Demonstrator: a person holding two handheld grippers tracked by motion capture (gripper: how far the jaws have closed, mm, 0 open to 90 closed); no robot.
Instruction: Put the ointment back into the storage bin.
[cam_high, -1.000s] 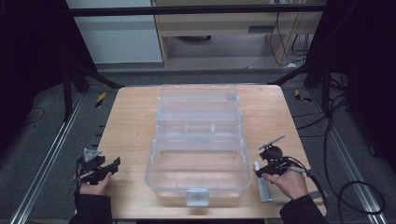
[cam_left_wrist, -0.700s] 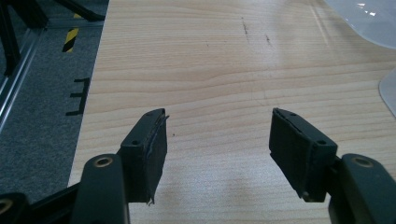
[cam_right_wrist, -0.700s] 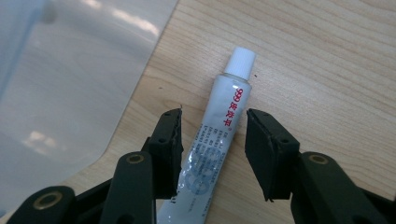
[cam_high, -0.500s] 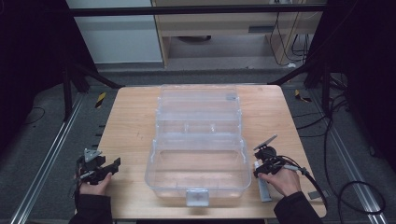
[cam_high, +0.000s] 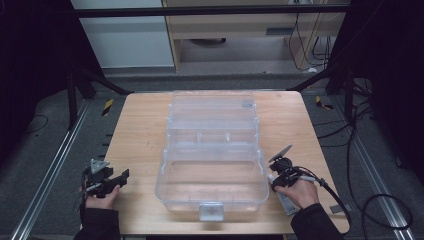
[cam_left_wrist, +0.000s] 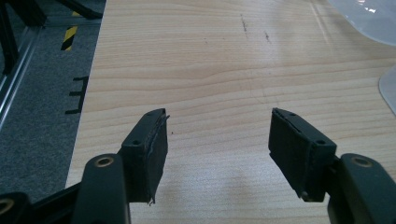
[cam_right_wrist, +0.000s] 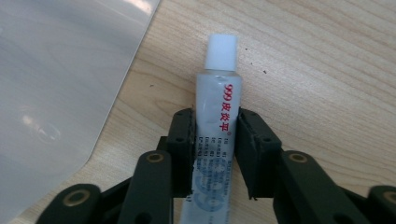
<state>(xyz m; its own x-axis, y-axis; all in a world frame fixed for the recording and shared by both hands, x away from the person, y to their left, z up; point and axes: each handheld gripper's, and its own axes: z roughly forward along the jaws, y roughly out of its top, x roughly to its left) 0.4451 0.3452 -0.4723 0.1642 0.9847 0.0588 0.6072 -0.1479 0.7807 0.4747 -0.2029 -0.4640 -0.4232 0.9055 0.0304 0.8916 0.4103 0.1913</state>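
While the left gripper (cam_left_wrist: 218, 142) just sits over bare wood near the table's (cam_high: 135, 135) left front corner with its jaws spread wide and nothing between them, the right gripper (cam_right_wrist: 215, 140) is clamped on a tube (cam_right_wrist: 218, 116). Its jaws have just been closing, and in the right gripper view both pads press against the tube's sides.

The tube itself is a small squeeze tube, pale grey-white and a bit glossy, with a plain white cylindrical cap at the far end. There's red print running lengthwise down it, "999" followed by some characters, then smaller dark text lower down that I can't read, and a bluish mark near the bottom. It looks slightly dented around the shoulder under the cap.

It lies flat on the wood just beside the right edge of the clear box (cam_high: 212, 165), near the table's right front corner. In the high view the tube (cam_high: 284, 199) pokes out under the right hand (cam_high: 300, 192), its flat end pointing toward the front edge. The box is open, lid tipped back, and looks empty inside as far as I can tell.
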